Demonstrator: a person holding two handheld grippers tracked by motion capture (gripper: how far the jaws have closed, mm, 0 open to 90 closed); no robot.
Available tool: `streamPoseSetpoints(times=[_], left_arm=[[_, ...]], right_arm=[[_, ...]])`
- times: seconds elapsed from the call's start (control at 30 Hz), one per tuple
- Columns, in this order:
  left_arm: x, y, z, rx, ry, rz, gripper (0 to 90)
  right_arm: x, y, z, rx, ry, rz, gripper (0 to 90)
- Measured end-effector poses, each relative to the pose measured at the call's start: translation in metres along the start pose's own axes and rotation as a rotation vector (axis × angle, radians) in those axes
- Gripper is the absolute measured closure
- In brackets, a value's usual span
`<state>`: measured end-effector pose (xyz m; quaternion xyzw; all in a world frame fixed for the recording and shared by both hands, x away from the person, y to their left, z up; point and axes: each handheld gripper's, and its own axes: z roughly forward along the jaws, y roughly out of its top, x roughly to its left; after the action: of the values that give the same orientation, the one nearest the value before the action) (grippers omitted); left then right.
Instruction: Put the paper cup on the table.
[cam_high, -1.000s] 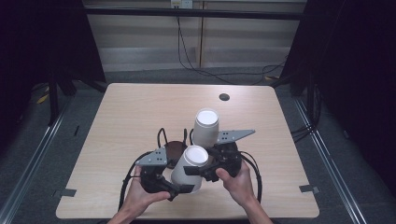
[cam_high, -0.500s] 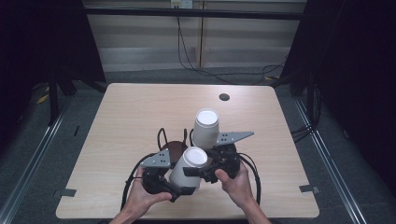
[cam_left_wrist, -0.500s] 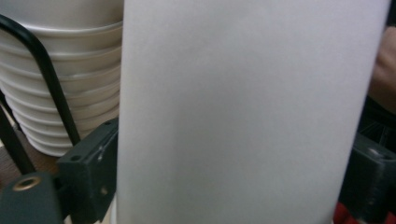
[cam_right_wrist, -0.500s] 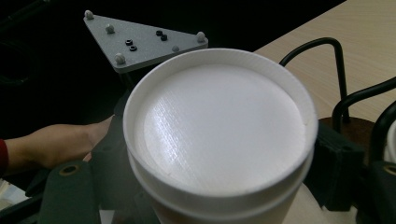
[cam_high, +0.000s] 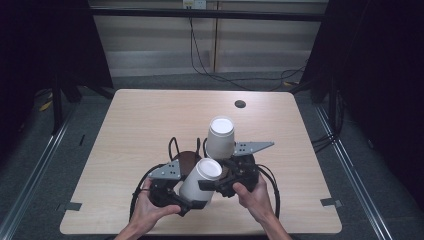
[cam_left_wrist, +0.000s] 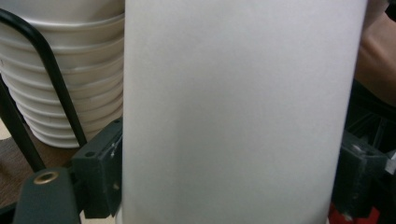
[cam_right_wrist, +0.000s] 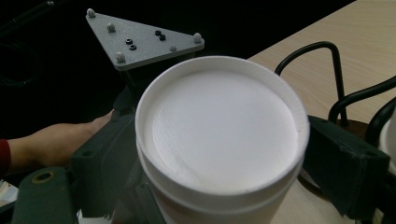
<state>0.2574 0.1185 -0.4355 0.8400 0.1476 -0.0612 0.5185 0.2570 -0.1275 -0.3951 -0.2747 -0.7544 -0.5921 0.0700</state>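
A person sits at a light wooden table (cam_high: 130, 130) holding a gripper in each hand, both meeting on a white paper cup (cam_high: 200, 180) near the table's front edge. The cup is upside down and tilted, its flat base facing up and toward the camera.

The left gripper (cam_high: 172, 192) clamps the cup's lower wall; in the left gripper view the jaws press against both sides of the plain white wall (cam_left_wrist: 233, 112). The right gripper (cam_high: 225, 180) clamps near the base end; in the right gripper view its jaws flank the cup just under the round base (cam_right_wrist: 222, 130). It looks as if one cup sits nested on another there (a second rim shows just below the first), so the work in hand is probably pulling one cup off another.

Just behind, a stack (cam_high: 220, 137) of the same cups stands upside down on a dark round coaster (cam_high: 186, 159); its ribbed rims show in the left gripper view (cam_left_wrist: 65, 93). Black cables loop around it.

The cup should be very light, with thin walls that dent under a hard squeeze and a smooth surface that can slip. The rolled rim and the base ring are its stiffest parts, so grip close to those, gently, and pull straight along the cup's axis.
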Motion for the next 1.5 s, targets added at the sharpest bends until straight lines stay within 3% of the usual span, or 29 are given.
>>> streamPoseSetpoints(times=[0.3, 0.6, 1.03, 1.13, 1.23, 1.33, 1.5], left_arm=[[0.002, 0.002, -0.008, 0.043, -0.012, -0.012, 15.8], [0.008, 0.0, -0.017, 0.076, -0.003, -0.048, 15.8], [0.009, 0.007, -0.031, 0.161, 0.018, 0.003, 16.2], [0.008, 0.008, -0.033, 0.193, 0.019, 0.004, 16.3], [0.005, 0.01, -0.033, 0.227, 0.023, 0.026, 16.3], [0.006, 0.016, -0.031, 0.276, 0.034, 0.056, 16.3], [0.01, 0.024, -0.03, 0.3, 0.037, 0.061, 16.4]], right_arm=[[-0.002, 0.0, -0.013, -0.019, 0.005, -0.006, 13.9], [-0.009, -0.004, -0.018, 0.006, 0.02, 0.0, 13.9], [-0.012, -0.008, -0.022, 0.078, 0.05, -0.024, 13.9], [-0.012, -0.008, -0.022, 0.092, 0.048, -0.027, 14.0], [-0.01, -0.008, -0.021, 0.14, 0.012, -0.053, 14.2], [-0.011, -0.007, -0.022, 0.154, 0.02, -0.058, 14.2], [-0.011, -0.007, -0.022, 0.188, 0.014, -0.072, 14.1]])
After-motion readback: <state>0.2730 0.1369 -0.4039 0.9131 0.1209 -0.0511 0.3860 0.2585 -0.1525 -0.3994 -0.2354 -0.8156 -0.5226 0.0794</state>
